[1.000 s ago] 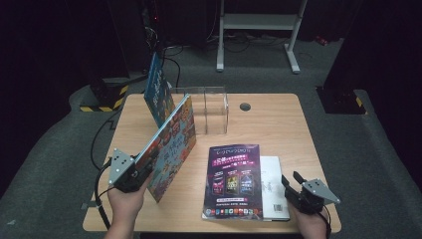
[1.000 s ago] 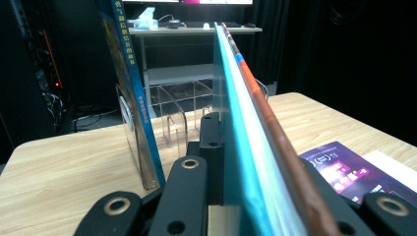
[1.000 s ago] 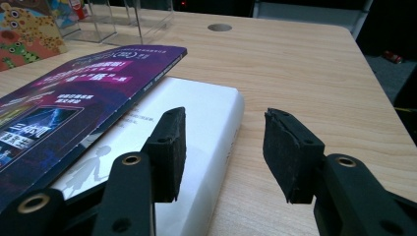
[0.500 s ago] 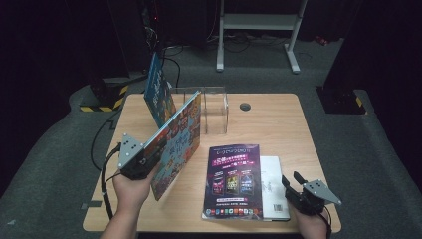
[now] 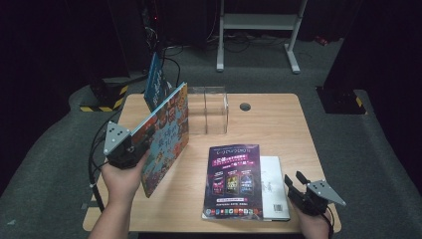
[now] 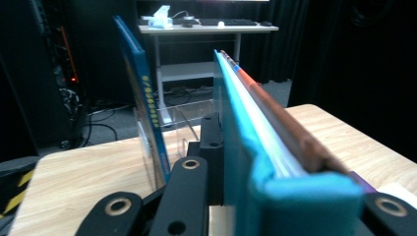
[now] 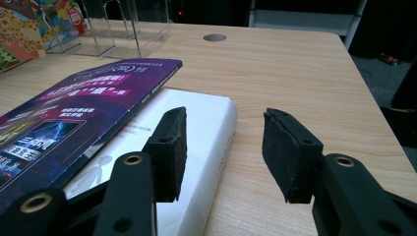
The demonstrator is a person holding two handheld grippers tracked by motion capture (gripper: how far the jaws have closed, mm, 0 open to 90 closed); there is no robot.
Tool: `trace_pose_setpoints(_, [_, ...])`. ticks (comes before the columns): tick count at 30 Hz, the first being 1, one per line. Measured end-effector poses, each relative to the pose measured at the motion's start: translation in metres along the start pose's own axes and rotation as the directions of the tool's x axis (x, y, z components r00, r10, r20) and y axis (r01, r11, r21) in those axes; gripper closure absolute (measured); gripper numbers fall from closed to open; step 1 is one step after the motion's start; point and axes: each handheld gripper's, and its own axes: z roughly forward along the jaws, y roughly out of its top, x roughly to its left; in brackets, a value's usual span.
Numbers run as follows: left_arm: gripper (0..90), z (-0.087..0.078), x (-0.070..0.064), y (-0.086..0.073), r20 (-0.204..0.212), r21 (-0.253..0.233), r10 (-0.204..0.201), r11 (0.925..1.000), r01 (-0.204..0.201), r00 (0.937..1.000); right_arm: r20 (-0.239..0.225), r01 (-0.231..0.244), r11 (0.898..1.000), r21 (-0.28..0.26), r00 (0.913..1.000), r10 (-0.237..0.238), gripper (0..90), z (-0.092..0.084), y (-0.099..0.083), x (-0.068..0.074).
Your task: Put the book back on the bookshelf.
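Wooden table (image 5: 278, 124), gripper-held colourful book (image 5: 164, 134)

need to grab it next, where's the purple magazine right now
In the high view the purple magazine lies flat at the table's near edge, overlapping a white book, left of the right tool.

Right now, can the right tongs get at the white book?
Probably yes. The right tongs stand open just beside the white book, nothing between; the purple magazine covers only its left part.
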Motion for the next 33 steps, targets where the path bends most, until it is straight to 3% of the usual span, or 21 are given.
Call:
trace_pose_setpoints(12, [81.2, 0.007, -0.003, 0.020, -0.112, -0.025, 0.017, 0.9995, -0.020, 0.9935, 0.000, -0.006, 1.000, -0.013, 1.0000, 0.006, 52.4, -0.002, 0.001, -0.002])
trace_pose_setpoints(21, [81.2, 0.037, -0.006, 0.031, -0.171, -0.034, 0.007, 0.9993, -0.013, 0.9853, -0.006, -0.007, 1.000, -0.019, 1.0000, 0.006, 52.9, -0.004, 0.002, -0.001])
trace_pose_setpoints(33, [81.2, 0.078, 0.003, 0.028, -0.206, -0.051, -0.030, 0.9985, 0.020, 0.9780, -0.009, -0.008, 1.000, -0.025, 0.9999, 0.008, 53.6, -0.004, 0.003, -0.001])
